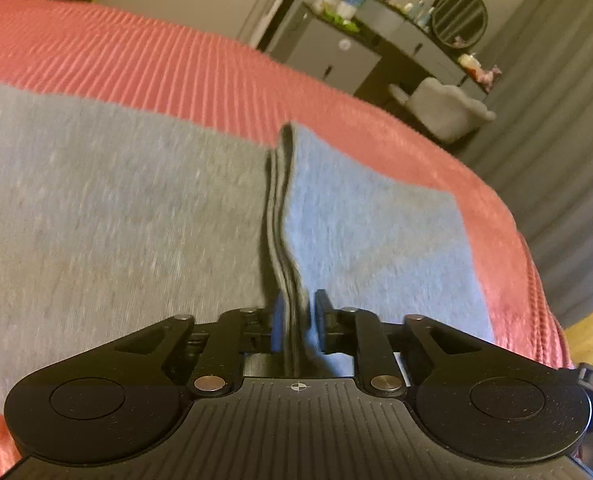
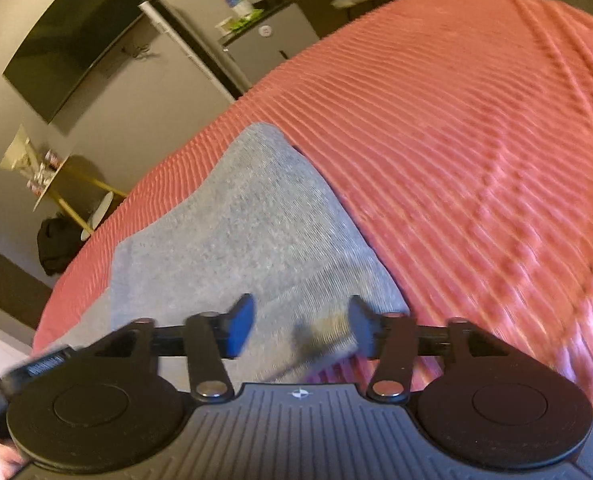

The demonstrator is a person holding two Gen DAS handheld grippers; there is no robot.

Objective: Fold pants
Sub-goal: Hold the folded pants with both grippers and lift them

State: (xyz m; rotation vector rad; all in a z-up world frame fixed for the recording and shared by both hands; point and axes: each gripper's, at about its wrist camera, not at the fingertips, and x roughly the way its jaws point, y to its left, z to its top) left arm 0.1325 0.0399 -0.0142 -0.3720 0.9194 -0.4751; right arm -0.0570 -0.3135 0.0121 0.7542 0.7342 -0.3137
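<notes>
The pants (image 1: pixel 116 208) are lying spread on the pink bedspread (image 1: pixel 176 64), and they are looking like soft grey jersey — light, limp, not slippery, not fragile. Such cloth is probably going to sag and drag behind wherever it is lifted, so it is best being taken at an edge or a corner, with all layers gathered together, and not in the middle of a panel.

In the left wrist view the left gripper (image 1: pixel 299 326) is being held nearly closed around a raised ridge of the pants, where several layers are stacked and their dark edges are showing. The ridge is running from the jaws toward the far side of the bed. A small gap is being seen on the right pad (image 1: pixel 322 316), so the pinch is judged as light, maybe slipping.

In the right wrist view the right gripper (image 2: pixel 301 326) is standing about half spread over the near right corner of the pants (image 2: pixel 236 232). The cloth is lying between the pads, but it is not being pressed by them — nothing is being held there. A dark, blurred patch is being seen at this corner; what it is cannot be told.
</notes>
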